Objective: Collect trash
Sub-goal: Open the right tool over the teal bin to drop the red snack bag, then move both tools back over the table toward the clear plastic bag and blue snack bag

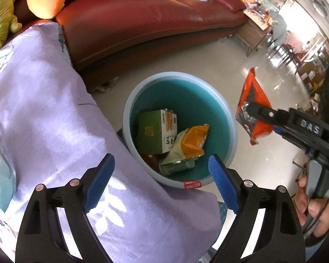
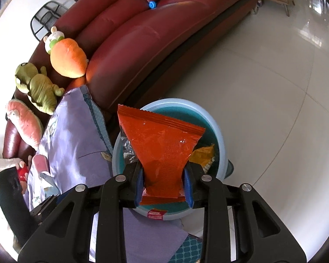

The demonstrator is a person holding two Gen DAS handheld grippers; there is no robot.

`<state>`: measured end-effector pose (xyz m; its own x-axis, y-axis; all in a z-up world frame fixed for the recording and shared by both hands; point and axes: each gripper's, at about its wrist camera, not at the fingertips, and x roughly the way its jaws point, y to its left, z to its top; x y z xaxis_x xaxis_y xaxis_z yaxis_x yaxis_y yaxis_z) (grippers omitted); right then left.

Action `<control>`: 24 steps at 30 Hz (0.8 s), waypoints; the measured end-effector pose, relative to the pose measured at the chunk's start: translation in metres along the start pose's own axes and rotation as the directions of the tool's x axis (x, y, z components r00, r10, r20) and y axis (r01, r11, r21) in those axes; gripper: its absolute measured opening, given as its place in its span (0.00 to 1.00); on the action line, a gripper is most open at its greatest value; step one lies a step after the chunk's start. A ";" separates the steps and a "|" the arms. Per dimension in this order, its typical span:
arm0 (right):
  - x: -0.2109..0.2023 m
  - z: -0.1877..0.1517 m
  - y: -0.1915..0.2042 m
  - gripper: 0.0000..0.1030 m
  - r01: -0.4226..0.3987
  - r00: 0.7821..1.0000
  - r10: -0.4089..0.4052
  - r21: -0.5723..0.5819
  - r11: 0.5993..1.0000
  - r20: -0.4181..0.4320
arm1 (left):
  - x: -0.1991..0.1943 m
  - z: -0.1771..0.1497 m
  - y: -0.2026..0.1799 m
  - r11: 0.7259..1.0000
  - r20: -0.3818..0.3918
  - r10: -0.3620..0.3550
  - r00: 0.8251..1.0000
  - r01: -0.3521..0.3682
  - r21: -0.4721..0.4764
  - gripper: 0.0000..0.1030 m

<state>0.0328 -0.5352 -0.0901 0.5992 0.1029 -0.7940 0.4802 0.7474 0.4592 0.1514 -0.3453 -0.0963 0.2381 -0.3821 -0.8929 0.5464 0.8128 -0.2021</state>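
1. The right gripper [image 2: 163, 183] has its blue pads clamped on the bottom end of an orange snack bag [image 2: 162, 146], and the bag sticks up and fans out wide at the top.
2. In the right wrist view the bag hangs right over the bin [image 2: 221, 140]. From the left wrist view the same bag [image 1: 255, 107] looks off to the bin's right side above the floor, so I can't tell exactly whether it's over the opening or just beside it.
3. The left gripper [image 1: 162, 182] is wide open with nothing in it, hovering over the near edge of the bin [image 1: 129, 100] and a purple blanket [image 1: 43, 114].
4. The bin is light blue outside, teal inside, and sits on the tiled floor [image 2: 263, 92] just in front of a dark red leather sofa [image 2: 142, 43].
5. Already down in the bin: a green carton [image 1: 156, 130], a yellow and green snack bag [image 1: 186, 146], and something red underneath that's too hidden to make out.
6. The blanket drapes next to the bin and touches its rim on the near side.
7. On the sofa there's a carrot plush [image 2: 68, 59], a green frog plush [image 2: 38, 85] and a pink plush [image 2: 25, 122].
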 end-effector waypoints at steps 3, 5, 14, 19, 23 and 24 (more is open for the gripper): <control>0.007 0.001 0.005 0.55 0.008 1.000 -0.008 -0.003 1.000 -0.015 | -0.004 -0.003 0.005 1.000 0.005 0.001 1.000 -0.001 -0.005 0.87; 0.009 0.000 0.009 0.59 0.013 1.000 -0.013 -0.009 1.000 -0.020 | -0.006 -0.005 0.010 1.000 0.007 0.001 1.000 -0.001 -0.013 0.88; 0.009 -0.005 0.017 0.67 0.045 0.998 -0.046 -0.016 0.999 -0.036 | -0.011 -0.013 0.023 0.998 0.006 -0.021 1.000 0.021 -0.051 0.88; 0.005 -0.012 0.028 0.71 0.059 0.997 -0.061 -0.030 0.998 -0.046 | -0.020 -0.018 0.029 0.998 0.019 -0.031 0.999 0.033 -0.061 0.88; 0.001 -0.020 0.037 0.72 0.062 0.996 -0.064 -0.043 0.997 -0.058 | -0.034 -0.023 0.036 0.997 0.038 -0.035 0.999 0.038 -0.074 0.88; 0.001 -0.023 0.040 0.73 0.060 0.996 -0.063 -0.046 0.997 -0.063 | -0.036 -0.024 0.036 0.996 0.042 -0.034 0.999 0.037 -0.076 0.88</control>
<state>0.0375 -0.4899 -0.0813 0.5259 0.0970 -0.8450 0.4850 0.7819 0.3916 0.1432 -0.2913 -0.0809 0.2527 -0.4278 -0.8678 0.4919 0.8292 -0.2655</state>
